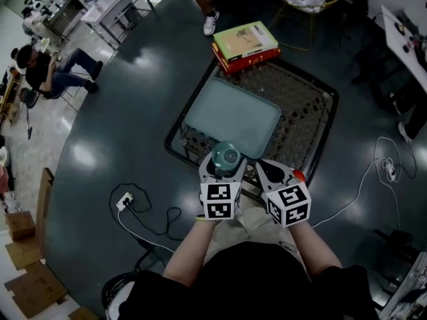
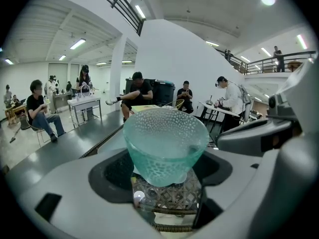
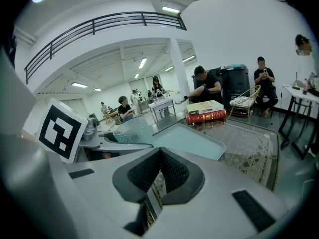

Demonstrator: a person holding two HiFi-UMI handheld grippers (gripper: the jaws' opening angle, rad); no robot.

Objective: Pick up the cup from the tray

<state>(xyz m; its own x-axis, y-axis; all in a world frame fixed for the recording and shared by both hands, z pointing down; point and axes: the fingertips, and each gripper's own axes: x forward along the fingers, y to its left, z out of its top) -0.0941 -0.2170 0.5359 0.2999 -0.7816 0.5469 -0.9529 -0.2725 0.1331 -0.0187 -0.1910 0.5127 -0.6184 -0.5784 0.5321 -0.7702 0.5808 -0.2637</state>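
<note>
A pale green dimpled glass cup [image 1: 226,157] sits between the jaws of my left gripper [image 1: 225,165], which is shut on it near the front edge of the wicker table. The same cup [image 2: 165,150] fills the left gripper view, upright and held above the woven tabletop. A pale green tray [image 1: 233,115] lies empty just beyond the cup. My right gripper [image 1: 273,173] is beside the left one, shut with nothing in it. In the right gripper view the cup [image 3: 130,130] is at the left and the tray [image 3: 192,139] ahead.
Stacked books [image 1: 245,46] rest on the far edge of the dark wicker table [image 1: 303,115]. A power strip and cables [image 1: 125,201] lie on the floor at the left, more cable [image 1: 383,165] at the right. People sit at desks at the far left.
</note>
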